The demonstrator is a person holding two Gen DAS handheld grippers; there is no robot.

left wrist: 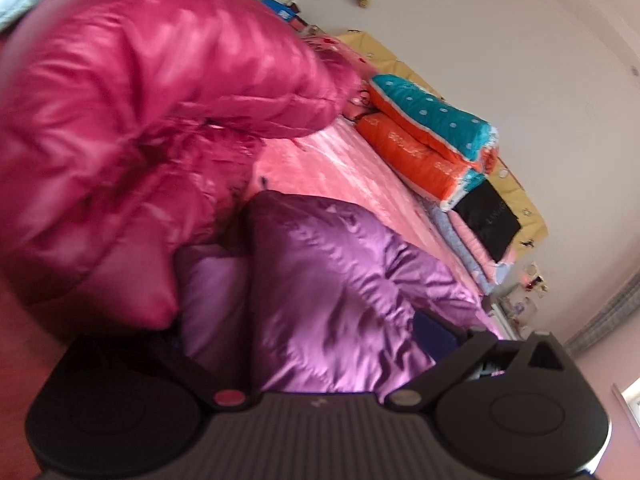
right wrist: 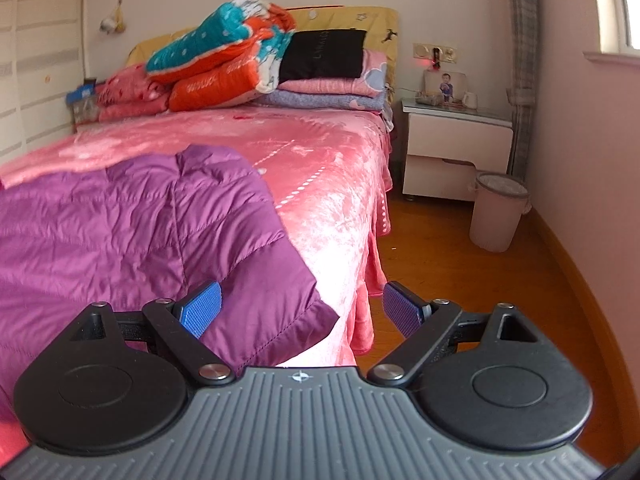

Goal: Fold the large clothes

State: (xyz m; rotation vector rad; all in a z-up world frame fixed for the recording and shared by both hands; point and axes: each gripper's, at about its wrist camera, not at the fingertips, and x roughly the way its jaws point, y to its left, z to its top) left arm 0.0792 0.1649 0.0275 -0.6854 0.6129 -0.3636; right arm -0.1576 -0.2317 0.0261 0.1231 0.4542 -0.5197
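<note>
A purple quilted down jacket [right wrist: 132, 216] lies spread on the pink bed [right wrist: 320, 168]. My right gripper [right wrist: 300, 312] is open, its blue pads [right wrist: 200, 312] either side of the jacket's near corner at the bed's edge. In the left wrist view, purple jacket fabric [left wrist: 332, 300] fills the space between my left gripper's [left wrist: 320, 344] fingers; only one blue pad [left wrist: 432, 334] shows, the other is hidden by fabric. A shiny magenta puffy jacket [left wrist: 140, 140] bulges close on the left, blurred.
Folded quilts in teal and orange [right wrist: 224, 60] and pink blankets with a black item [right wrist: 324, 56] are stacked at the headboard. A white nightstand [right wrist: 452, 148] and pink bin [right wrist: 496, 212] stand on the wooden floor [right wrist: 460, 280] right of the bed.
</note>
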